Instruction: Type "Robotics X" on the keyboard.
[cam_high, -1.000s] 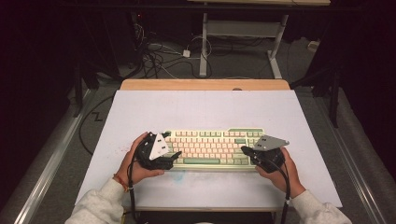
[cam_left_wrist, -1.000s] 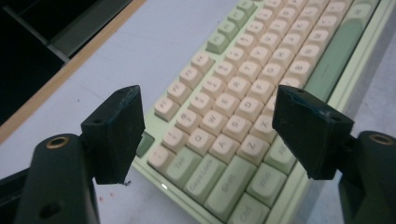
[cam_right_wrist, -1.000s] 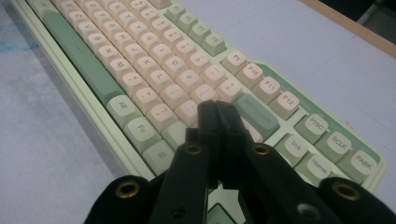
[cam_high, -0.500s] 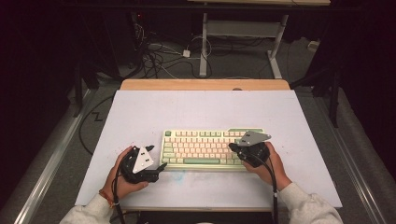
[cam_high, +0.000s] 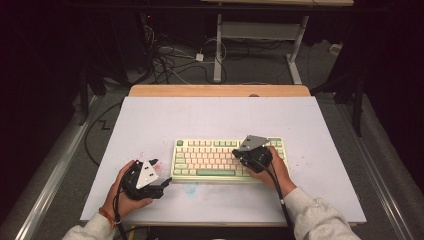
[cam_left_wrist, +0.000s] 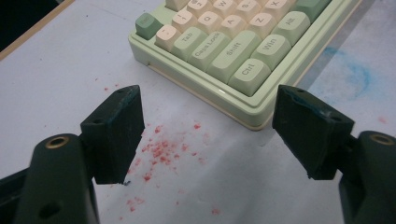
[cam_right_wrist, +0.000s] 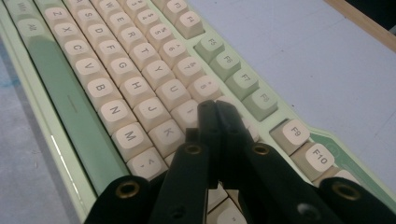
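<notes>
Since half a second ago, little has shifted: both grippers hold nearly the same spots by the keyboard (cam_high: 229, 158). That keyboard lies on the white table (cam_high: 220, 120), toward its near edge. Just off the keyboard's left end, the left gripper (cam_left_wrist: 212, 135) hangs over red specks (cam_left_wrist: 161, 149) with jaws spread wide, empty. Over the keyboard's right half, the right gripper (cam_right_wrist: 215, 112) has jaws pressed together, tips on the keys.

Big white table top (cam_high: 150, 120) with a wood edge (cam_high: 220, 90) along the far side, red specks (cam_left_wrist: 161, 151) and a faint blue smudge (cam_left_wrist: 359, 74) on it. Behind it there's a messy tangle of cables (cam_high: 170, 60) on the floor and a white desk frame (cam_high: 257, 32).
</notes>
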